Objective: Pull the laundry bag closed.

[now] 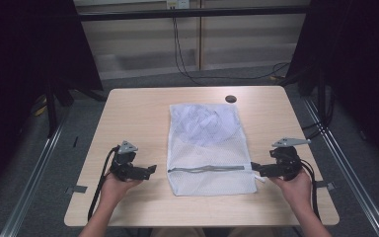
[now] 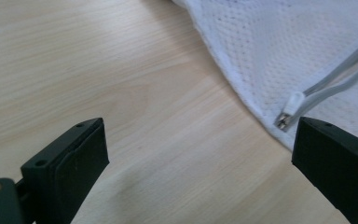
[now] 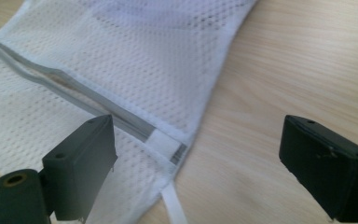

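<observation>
A white mesh laundry bag (image 1: 209, 148) lies flat in the middle of the wooden table (image 1: 133, 113), with a grey zipper (image 1: 209, 169) running across its near end. Some pale crumpled fabric (image 1: 202, 121) shows through the far half. My left gripper (image 1: 149, 171) rests on the table just left of the bag, open and holding nothing. In the left gripper view the zipper pull (image 2: 289, 114) lies at the bag's edge (image 2: 261, 70), close to the right-hand jaw. My right gripper (image 1: 254, 168) is open at the bag's right edge. The zipper's closed end (image 3: 168, 145) lies between its jaws (image 3: 196, 125).
A dark round hole (image 1: 231, 98) marks the table's far edge. A white ribbon tab (image 3: 175, 205) hangs from the bag's corner. Black cables (image 1: 182, 59) trail over the grey floor behind. Metal rails (image 1: 34, 168) run along both sides of the table.
</observation>
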